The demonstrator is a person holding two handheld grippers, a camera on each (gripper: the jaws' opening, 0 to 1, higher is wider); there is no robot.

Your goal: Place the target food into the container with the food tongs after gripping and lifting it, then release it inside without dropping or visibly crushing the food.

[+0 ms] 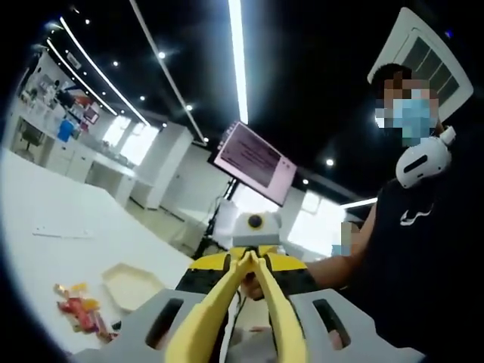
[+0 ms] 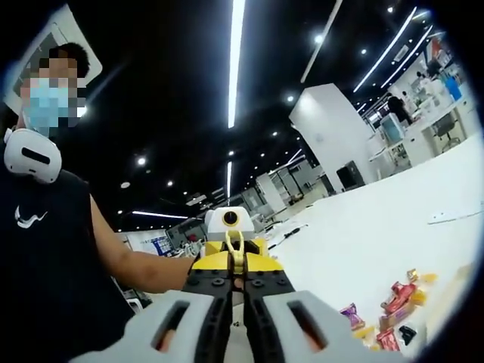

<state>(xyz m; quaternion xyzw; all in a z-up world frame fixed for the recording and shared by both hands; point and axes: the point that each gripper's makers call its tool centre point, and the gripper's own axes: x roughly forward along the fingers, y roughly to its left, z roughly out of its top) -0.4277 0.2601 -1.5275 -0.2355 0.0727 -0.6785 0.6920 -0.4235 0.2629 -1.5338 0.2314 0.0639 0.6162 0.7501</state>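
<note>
Operator and rig appearance

Person (image 1: 423,257) wears black sleeveless top with small white logo, blue mask, white headset at neck. Grippers: grey slotted jaws, yellow-black bodies; left gripper (image 1: 249,261), right gripper (image 2: 236,261).

No wording can be read anywhere. The hanging monitor (image 1: 253,160) carries lines of dark text on a pink screen, too small and blurred to make out. The person's black shirt (image 2: 45,257) bears a small white swoosh-like mark (image 2: 26,218) on the chest, with no letters legible.
</note>
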